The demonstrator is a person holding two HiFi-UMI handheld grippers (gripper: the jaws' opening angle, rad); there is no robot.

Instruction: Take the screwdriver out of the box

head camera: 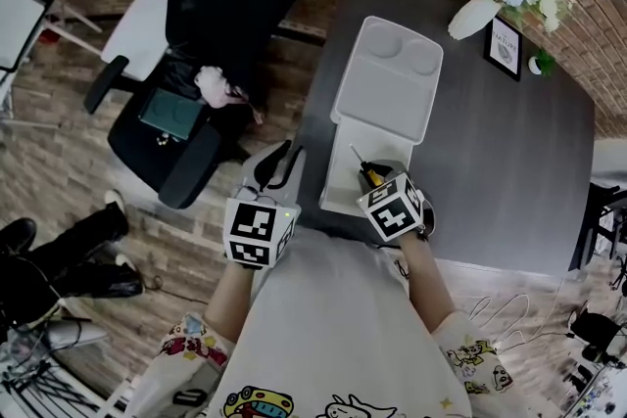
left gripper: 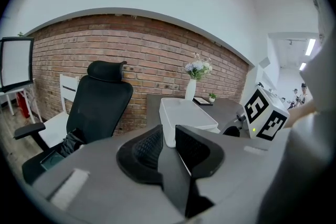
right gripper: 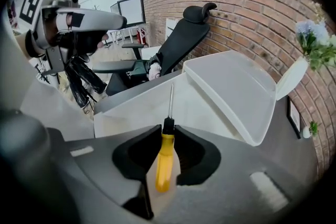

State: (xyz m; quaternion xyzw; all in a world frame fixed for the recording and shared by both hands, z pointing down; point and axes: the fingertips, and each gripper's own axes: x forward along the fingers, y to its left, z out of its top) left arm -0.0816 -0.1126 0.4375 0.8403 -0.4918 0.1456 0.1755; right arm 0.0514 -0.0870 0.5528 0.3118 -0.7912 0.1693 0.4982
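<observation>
The dark counter (head camera: pixel 509 171) carries the white box (right gripper: pixel 131 113), which stands with its lid (right gripper: pixel 231 86) thrown back on the far side, away from me. My left tongs (left gripper: pixel 169 136) wait just beside the box's near-left corner, off its outer wall. Their jaws stand a narrow gap apart with nothing between them, and I see the box through that gap.

My right tongs (right gripper: pixel 168 131) are over the near end of the box and angled steeply down into it. They are closed on the screwdriver (right gripper: pixel 164 157), with the pads pinching where the yellow handle meets its black collar. The handle runs back between the jaws, and the thin shaft points forward over the box's inside.

I judge that the grasp is made and the lift-out is the step in hand. I cannot tell whether the tip has cleared the rim. The next move calls for a straight rise until the shaft is above the box's wall, then a swing away from the box toward bare counter. The grip must stay firm so the slim tool does not pivot.
</observation>
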